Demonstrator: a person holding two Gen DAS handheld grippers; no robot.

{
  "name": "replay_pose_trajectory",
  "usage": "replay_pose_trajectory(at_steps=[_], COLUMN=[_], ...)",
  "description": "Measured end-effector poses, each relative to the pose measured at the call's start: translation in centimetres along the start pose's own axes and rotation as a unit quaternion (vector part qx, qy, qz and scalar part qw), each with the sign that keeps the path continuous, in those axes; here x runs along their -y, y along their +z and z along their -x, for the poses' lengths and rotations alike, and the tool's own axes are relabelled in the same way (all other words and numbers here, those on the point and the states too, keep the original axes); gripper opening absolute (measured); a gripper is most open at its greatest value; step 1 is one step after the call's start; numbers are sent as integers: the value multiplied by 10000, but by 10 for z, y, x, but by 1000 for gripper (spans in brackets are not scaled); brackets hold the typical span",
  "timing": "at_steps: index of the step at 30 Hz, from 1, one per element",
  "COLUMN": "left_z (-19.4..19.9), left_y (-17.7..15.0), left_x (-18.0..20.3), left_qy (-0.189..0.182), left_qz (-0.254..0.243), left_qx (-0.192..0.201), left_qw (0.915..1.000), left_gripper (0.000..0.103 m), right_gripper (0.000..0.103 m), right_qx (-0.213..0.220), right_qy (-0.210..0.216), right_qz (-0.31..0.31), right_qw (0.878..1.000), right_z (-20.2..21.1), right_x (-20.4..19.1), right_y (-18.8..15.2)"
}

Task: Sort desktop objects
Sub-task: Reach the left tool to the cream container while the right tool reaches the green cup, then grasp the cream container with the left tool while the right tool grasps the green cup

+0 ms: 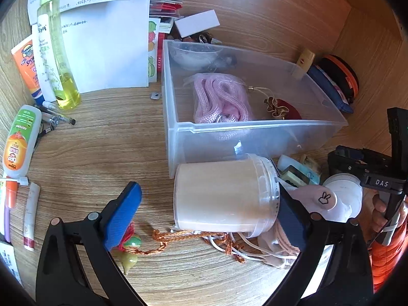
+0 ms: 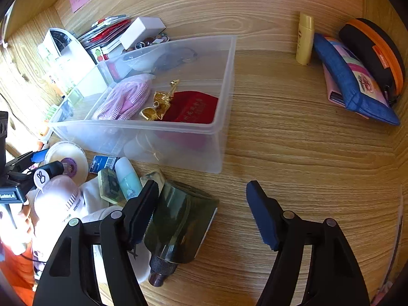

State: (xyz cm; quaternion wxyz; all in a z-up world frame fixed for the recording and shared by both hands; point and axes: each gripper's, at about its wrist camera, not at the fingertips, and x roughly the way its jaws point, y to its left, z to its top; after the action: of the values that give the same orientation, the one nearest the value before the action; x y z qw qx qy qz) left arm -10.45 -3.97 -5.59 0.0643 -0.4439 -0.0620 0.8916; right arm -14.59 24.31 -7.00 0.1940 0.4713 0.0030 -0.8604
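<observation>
Left wrist: left gripper [image 1: 209, 211] stood wide open around the tipped jar [image 1: 224, 195], pads not pressing; clear bin [image 1: 255, 130] held only rope and pouch, desk clutter mostly unsorted. Right wrist: right gripper [image 2: 204, 214] stood half open, dark bottle [image 2: 178, 227] against its left pad, ungripped.

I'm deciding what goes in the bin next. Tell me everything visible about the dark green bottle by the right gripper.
The dark green bottle looks like translucent glass or plastic, with a black ribbed screw cap. It lies on its side on the wooden desk, cap toward the camera, just in front of the clear bin. The right gripper's left finger lies against it; the other stands clear.
</observation>
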Motion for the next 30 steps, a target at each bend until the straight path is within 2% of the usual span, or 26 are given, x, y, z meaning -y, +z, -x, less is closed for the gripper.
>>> replay_pose_trajectory(at_steps=[5, 7, 9, 10, 13, 15, 21, 27, 30], left_z=[-8, -14, -15, -15, -9, -5, 2, 26, 41], left_y=[-1, -1, 0, 1, 1, 1, -2, -5, 0], left_x=[-1, -1, -2, -1, 12, 19, 15, 13, 11], left_qy=[149, 60, -19, -69, -68, 159, 236, 568, 576], left_qz=[-52, 25, 118, 116, -92, -236, -144, -135, -79], left_qx=[-36, -69, -42, -23, 111, 233, 318, 753, 955], left_qw=[9999, 10000, 9999, 9999, 9999, 9993, 9991, 9955, 9937], left_gripper=[100, 100, 93, 88, 68, 68, 67, 67, 67], right_gripper=[67, 67, 62, 52, 47, 47, 44, 42, 42], right_qx=[-70, -106, -98, -87, -46, 12, 522, 993, 1220], right_qy=[122, 235, 304, 355, 340, 243, -207, -576, -624], right_qz=[-69, -102, -162, -195, -126, 4, 319, 509, 530], right_qw=[9999, 9996, 9994, 9991, 9993, 9997, 9979, 9921, 9892], right_z=[2, 2, 1, 2, 5, 8, 32, 60, 75], right_x=[8, 9, 10, 10, 7, 1, -14, -22, -24], right_y=[-6, -8, -8, -8, -8, -8, -8, -2, 3])
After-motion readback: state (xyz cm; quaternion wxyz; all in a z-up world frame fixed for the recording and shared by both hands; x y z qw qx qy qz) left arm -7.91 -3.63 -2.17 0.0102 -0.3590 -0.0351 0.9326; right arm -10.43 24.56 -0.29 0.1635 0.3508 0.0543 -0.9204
